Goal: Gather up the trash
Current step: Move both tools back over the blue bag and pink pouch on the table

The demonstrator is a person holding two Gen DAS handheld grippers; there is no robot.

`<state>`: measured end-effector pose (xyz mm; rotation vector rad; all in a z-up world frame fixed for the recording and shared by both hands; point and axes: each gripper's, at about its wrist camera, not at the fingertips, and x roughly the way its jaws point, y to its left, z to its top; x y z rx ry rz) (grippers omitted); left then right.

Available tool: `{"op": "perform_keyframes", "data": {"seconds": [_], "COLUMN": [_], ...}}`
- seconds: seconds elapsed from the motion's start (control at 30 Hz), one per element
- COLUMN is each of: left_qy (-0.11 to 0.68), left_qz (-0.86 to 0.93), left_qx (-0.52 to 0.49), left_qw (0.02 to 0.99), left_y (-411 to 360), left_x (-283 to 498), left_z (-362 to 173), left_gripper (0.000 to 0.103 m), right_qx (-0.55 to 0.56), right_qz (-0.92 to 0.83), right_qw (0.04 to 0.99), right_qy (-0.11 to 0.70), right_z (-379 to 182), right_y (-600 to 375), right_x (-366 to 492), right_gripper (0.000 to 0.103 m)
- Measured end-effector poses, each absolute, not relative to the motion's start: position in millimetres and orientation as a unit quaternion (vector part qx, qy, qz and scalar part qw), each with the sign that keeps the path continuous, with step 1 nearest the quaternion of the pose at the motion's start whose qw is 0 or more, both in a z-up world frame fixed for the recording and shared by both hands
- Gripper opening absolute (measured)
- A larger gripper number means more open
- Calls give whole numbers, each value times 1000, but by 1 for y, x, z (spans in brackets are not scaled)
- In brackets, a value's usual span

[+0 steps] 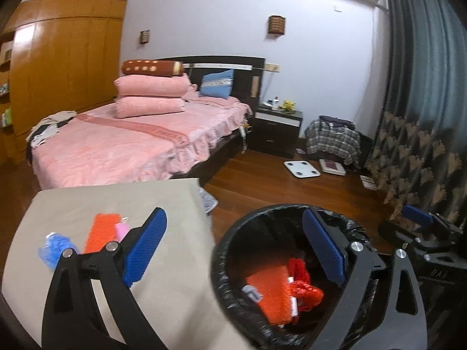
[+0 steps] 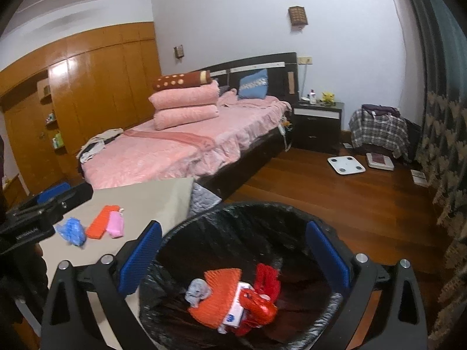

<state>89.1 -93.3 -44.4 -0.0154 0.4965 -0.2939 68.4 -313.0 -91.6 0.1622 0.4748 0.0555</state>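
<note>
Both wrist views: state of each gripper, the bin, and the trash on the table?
Left gripper: open, empty, between table and bin.
Right gripper: open, empty, over the bin.
Bin: upright, black liner in, partly filled with orange and red trash.
Blue wad: on the table, not collected.
Orange piece: lying flat on the table.
Pink piece: on the table, against the orange piece.

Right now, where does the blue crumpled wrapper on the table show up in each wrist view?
Left wrist view: the blue crumpled wrapper lies at the far left on the beige table, just left of the left gripper's near finger.
Right wrist view: it lies left of centre, on the same table.
Shared landmark: the orange wrapper lies directly to its right in both views.
</note>
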Motion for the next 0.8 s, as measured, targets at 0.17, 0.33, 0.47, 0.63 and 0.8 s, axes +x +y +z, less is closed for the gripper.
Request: {"op": "perform_keyframes", "data": {"seconds": [0.17,0.33,0.47,0.63,0.8], "left_qy": [251,253,253,254,251], "left_qz": [-111,-80,-56,-22,11], "left_qx": [-13,-19,-24,-34,-31], "left_qw": [961,964,966,966,967], "left_y": [-64,-35,-12,18,45], "left_x": [83,74,67,63,62], "left_z": [-47,-48,-49,-51,-52], "left_gripper": [92,92,92,92,92], "right_qx": [75,71,62,51,43], "right_qz": [52,73,93,110,125], "right_qw": [968,966,964,963,962], "right_qy": [235,237,240,240,240], "right_z": [-89,-88,-87,-88,-90], "right_y": [-289,-265,-243,-218,-190], "right_x": [75,82,89,97,109], "right_gripper": [97,97,97,97,97]}}
